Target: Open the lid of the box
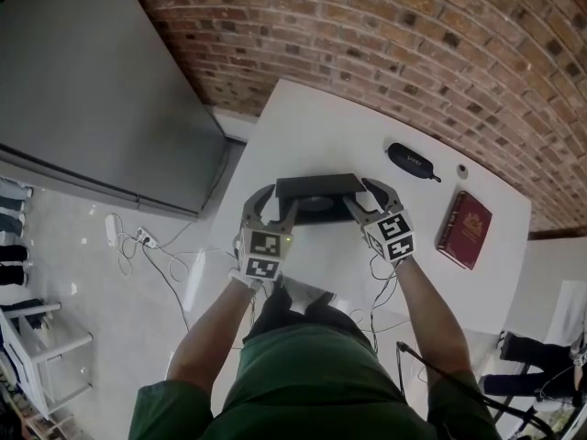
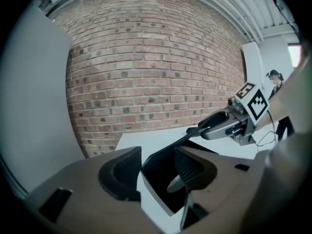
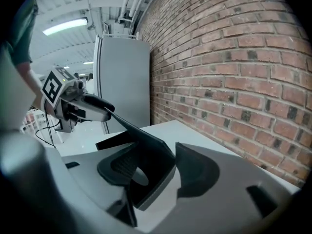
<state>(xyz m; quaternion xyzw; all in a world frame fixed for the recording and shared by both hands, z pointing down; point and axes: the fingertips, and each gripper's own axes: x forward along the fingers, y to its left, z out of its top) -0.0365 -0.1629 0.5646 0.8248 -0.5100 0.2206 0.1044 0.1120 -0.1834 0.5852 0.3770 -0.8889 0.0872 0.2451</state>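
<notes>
A flat black lid (image 1: 316, 185) hangs level just above the black box (image 1: 316, 207) on the white table (image 1: 312, 126). My left gripper (image 1: 273, 200) is shut on the lid's left end, and my right gripper (image 1: 367, 198) is shut on its right end. In the left gripper view the lid's end wall (image 2: 158, 179) sits between the jaws of the left gripper (image 2: 156, 172), one jaw inside the lid and one outside. The right gripper view shows the same hold: the lid (image 3: 148, 169) in my right gripper (image 3: 165, 172). Something round and pale shows inside the box.
A black oval case (image 1: 410, 161), a small white object (image 1: 462, 170) and a dark red book (image 1: 465, 229) lie on the table to the right. A brick wall stands behind. A grey cabinet (image 1: 92, 90) stands left, with cables (image 1: 147, 246) on the floor.
</notes>
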